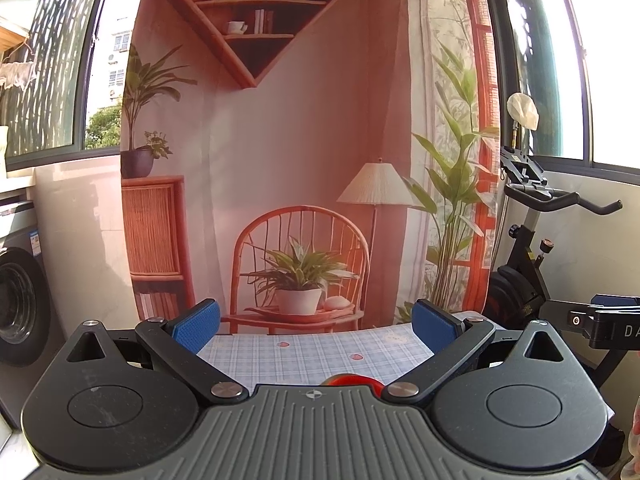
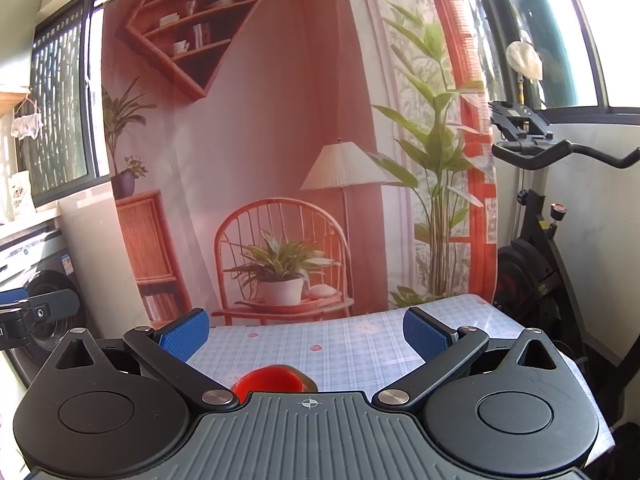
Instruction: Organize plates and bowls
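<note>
A red bowl (image 2: 267, 381) sits on the checked tablecloth (image 2: 360, 352), mostly hidden behind my right gripper's body; something olive-coloured peeks out just beyond it. The same red bowl (image 1: 354, 380) shows as a sliver in the left wrist view. My left gripper (image 1: 316, 326) is open and empty, held above the table's near part. My right gripper (image 2: 306, 334) is open and empty, also above the table. The right gripper also shows at the right edge of the left wrist view (image 1: 600, 320). No plates are in view.
A printed backdrop (image 1: 280, 140) of a chair, lamp and plants hangs behind the table. An exercise bike (image 2: 540, 240) stands to the right. A washing machine (image 1: 20, 300) stands to the left. The table's right edge (image 2: 568, 360) is near the bike.
</note>
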The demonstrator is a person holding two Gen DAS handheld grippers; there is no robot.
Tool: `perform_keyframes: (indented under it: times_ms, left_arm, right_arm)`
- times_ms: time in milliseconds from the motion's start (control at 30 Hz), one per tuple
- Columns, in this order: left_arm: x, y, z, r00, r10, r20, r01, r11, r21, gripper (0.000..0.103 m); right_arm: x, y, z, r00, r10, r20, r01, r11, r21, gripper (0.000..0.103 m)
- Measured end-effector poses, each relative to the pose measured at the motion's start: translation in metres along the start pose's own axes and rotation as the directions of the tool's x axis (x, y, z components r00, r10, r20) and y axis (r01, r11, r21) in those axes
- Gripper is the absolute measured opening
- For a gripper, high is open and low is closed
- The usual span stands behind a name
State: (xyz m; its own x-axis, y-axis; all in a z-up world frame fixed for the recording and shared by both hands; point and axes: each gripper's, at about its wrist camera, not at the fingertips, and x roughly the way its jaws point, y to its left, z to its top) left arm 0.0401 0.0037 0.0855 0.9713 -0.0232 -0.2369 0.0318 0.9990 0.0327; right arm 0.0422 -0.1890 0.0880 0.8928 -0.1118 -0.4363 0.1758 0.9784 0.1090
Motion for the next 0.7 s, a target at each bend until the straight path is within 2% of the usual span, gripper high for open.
perform_keyframes:
  times_ms: [700]
  left_arm:
    - [0.0003, 0.0000, -0.0023, 1.000, -0.007, 0.013, 0.006, 1.000, 0.013, 0.103]
  right_arm:
    - [0.0010, 0.0028, -0.0035, 1.000, 0.002, 0.001, -0.002, 1.000, -0.002, 0.103]
